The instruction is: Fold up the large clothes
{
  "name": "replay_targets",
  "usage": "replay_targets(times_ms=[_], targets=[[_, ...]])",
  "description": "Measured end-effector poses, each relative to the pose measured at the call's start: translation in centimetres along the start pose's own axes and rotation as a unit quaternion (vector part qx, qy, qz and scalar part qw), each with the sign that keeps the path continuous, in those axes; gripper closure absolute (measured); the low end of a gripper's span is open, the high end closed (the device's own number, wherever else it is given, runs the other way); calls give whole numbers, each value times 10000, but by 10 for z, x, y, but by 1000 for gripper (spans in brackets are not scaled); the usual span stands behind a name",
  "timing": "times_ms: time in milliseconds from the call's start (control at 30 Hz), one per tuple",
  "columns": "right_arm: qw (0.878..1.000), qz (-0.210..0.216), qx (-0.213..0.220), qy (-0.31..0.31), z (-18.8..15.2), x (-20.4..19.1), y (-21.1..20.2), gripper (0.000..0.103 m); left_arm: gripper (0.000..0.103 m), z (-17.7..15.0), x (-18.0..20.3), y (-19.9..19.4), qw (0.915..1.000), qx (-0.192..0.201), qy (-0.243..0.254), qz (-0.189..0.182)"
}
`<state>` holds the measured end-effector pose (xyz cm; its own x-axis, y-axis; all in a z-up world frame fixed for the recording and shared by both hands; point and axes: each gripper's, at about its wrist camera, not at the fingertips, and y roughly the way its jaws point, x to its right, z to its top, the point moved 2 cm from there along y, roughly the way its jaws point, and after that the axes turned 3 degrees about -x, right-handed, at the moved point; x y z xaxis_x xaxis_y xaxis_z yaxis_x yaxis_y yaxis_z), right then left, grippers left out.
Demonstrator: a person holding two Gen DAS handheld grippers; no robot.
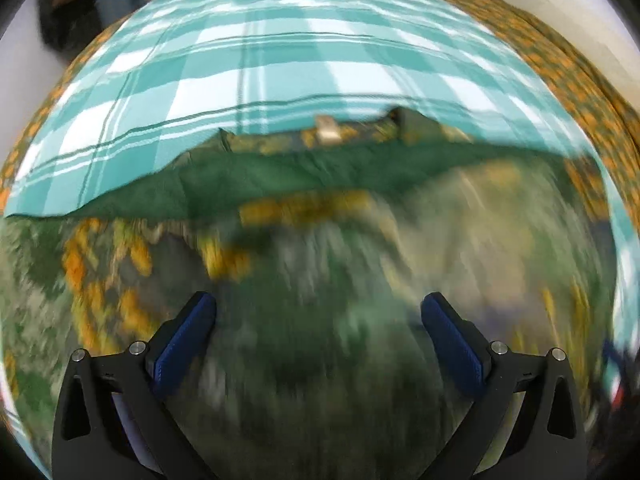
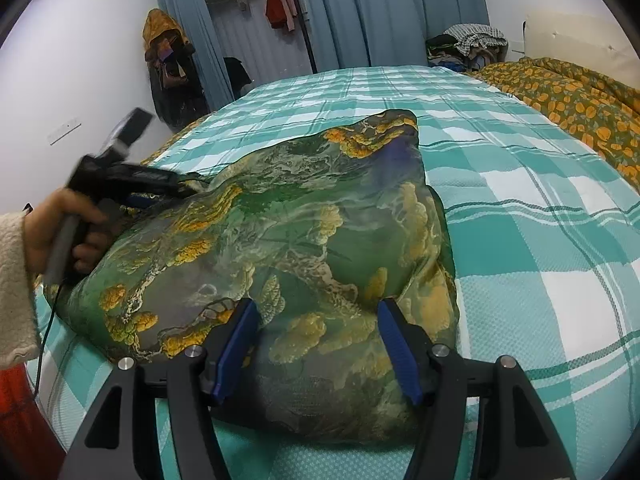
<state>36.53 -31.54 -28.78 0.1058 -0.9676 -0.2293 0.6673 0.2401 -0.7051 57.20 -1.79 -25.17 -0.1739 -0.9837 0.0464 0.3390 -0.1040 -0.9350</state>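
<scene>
on the teal checked bedspread (image 2: 520,200), open cloth runs clear to the right of and beyond the folded green printed garment (image 2: 300,220). the left gripper (image 2: 160,196) and its hand (image 2: 68,232) crowd the garment's left edge. an orange floral quilt (image 2: 568,100) bounds the far right; a clothes heap (image 2: 468,46) apparently blocks the far corner.

Green garment (image 2: 288,240), sheer, printed with yellow-orange and cream landscape motifs. Lies folded into rumpled, puffed-up bundle on teal-and-white checked bed (image 2: 540,240). Far corner peaks upward; near edge bunched. Blurred in left wrist view.
</scene>
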Motion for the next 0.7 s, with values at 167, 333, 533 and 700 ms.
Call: replay_targets(times_ms=[167, 333, 533, 700], targets=[[10000, -24, 15, 78, -1, 1, -2, 39, 1, -55, 24, -29, 9970, 153, 741, 148], [9997, -1, -92, 219, -3, 5, -11, 39, 1, -98, 36, -50, 9953, 323, 908, 83], [9942, -181, -167, 1044, -12, 34, -47, 39, 2, -119, 47, -86, 9920, 562, 1114, -168], [9662, 550, -402, 2488, -41, 67, -50, 39, 2, -107, 64, -94, 9863, 974, 1133, -702]])
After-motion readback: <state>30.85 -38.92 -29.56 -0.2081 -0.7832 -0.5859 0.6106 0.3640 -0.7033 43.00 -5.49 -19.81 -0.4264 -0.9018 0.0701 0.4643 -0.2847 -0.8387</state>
